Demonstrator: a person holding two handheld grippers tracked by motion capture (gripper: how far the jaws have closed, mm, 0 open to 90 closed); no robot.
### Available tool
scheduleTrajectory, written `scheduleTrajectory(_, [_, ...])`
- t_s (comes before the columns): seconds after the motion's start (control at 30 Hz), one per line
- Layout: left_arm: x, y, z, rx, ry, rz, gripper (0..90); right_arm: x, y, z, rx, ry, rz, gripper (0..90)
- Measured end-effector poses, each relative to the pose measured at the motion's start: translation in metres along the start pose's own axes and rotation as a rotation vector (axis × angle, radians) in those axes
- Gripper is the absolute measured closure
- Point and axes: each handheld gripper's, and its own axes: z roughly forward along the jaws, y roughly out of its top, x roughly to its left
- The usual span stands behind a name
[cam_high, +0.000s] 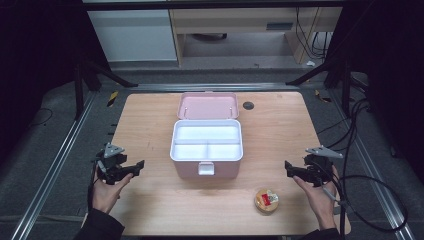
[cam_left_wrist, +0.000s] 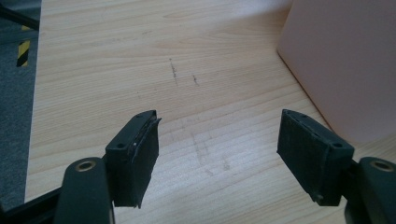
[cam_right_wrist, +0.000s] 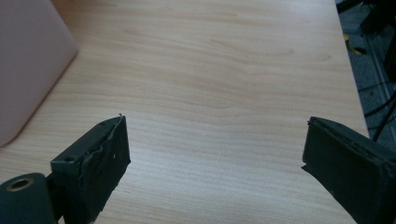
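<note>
A pink box (cam_high: 206, 147) with a white divided tray inside stands open at the table's middle, its lid (cam_high: 208, 105) tipped back. A small round tub (cam_high: 266, 201) with a red-and-white label sits near the front edge, right of centre. My left gripper (cam_high: 134, 167) is held low at the table's left edge, open and empty, with the box's pink wall (cam_left_wrist: 341, 60) to its right. My right gripper (cam_high: 292, 170) hovers at the right edge, open and empty, behind and to the right of the tub. The box's corner (cam_right_wrist: 28, 60) shows at the left of the right gripper view.
The wooden table (cam_high: 280, 135) has bare surface on both sides of the box. A dark round grommet (cam_high: 248, 105) lies at the back right. Cables (cam_high: 360, 150) trail off the right side. Metal rails and frame legs flank the table on the floor.
</note>
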Motion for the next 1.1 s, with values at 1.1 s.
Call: scheduleTrajectory(1.1, [-0.012,-0.004,0.003,0.058,-0.051,0.001,26.9,0.096,-0.022,-0.014,0.269,0.144,-0.227,12.1])
